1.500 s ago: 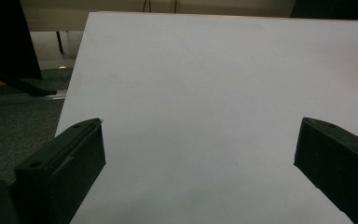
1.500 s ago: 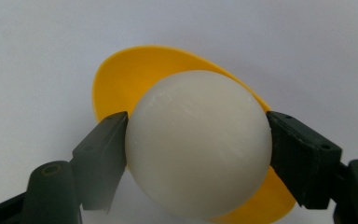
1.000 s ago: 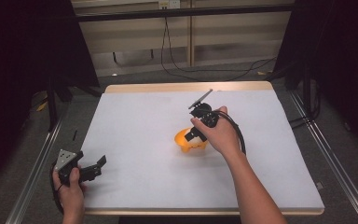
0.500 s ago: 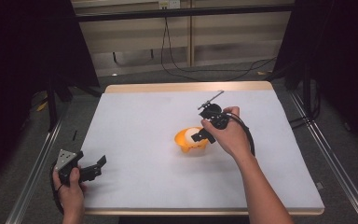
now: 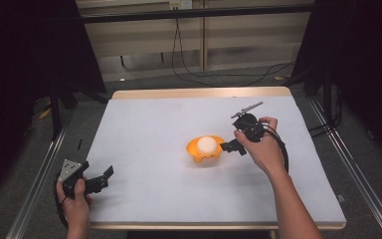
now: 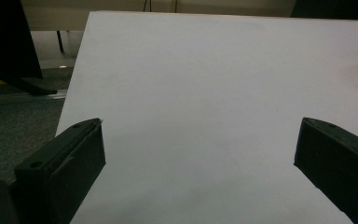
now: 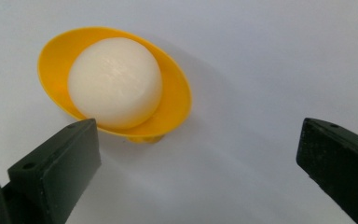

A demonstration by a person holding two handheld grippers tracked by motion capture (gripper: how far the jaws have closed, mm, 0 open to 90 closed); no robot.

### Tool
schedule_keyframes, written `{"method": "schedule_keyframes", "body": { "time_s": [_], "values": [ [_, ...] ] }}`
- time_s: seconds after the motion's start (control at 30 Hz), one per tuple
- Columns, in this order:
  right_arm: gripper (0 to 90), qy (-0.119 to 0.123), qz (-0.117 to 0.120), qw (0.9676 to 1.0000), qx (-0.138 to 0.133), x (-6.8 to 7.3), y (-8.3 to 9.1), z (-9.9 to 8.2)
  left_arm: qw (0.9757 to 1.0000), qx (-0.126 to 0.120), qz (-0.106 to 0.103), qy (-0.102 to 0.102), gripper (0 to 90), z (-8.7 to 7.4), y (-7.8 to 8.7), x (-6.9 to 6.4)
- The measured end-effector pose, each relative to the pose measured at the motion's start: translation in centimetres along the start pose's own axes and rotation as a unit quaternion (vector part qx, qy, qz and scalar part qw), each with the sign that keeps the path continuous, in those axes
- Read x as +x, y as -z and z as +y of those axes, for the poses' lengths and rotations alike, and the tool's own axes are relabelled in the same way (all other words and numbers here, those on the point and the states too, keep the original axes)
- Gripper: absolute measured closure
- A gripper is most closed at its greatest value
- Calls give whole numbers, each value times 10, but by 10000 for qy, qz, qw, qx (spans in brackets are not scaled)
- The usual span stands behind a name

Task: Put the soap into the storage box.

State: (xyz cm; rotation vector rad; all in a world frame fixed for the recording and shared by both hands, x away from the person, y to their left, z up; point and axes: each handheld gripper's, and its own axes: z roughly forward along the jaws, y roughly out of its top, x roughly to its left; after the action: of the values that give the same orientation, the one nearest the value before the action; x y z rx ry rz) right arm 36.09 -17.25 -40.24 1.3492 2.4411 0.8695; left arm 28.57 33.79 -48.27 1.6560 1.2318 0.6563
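A white ball (image 5: 207, 144) (image 7: 114, 81) lies in a small orange bowl (image 5: 198, 154) (image 7: 177, 107) near the middle of the table. Just right of the bowl, my right gripper (image 5: 231, 143) (image 7: 199, 136) points at it. Its jaws have just been opening and now stand wide apart with nothing between them; the ball and bowl lie beyond the left jaw. My left gripper (image 5: 103, 179) (image 6: 198, 135) rests at the table's front left corner, open over bare white surface.
The white table top (image 5: 149, 124) has a wooden far edge. Metal rails run along both sides, and cables lie on the floor behind the table. A cable loops from the right gripper around the wrist.
The right hand has drawn back to the right from over the bowl, its jaws have opened, and the white ball now shows lying in the bowl. The left hand has stayed put.
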Motion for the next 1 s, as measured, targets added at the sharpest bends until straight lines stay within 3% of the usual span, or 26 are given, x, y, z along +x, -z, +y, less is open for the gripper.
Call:
{"method": "schedule_keyframes", "body": {
  "time_s": [0.4,0.6,1.0],
  "values": [
    [0,-164,-111,9991,-362,-16,10,-32,10000,-10,-6,-13,17,0,0,0],
    [0,-205,-192,9984,-489,-26,17,-54,10000,-25,-2,0,17,0,0,-1],
    [0,-540,-465,9949,-715,-50,31,-105,10000,-19,13,-40,17,0,1,-1]
  ]
}}
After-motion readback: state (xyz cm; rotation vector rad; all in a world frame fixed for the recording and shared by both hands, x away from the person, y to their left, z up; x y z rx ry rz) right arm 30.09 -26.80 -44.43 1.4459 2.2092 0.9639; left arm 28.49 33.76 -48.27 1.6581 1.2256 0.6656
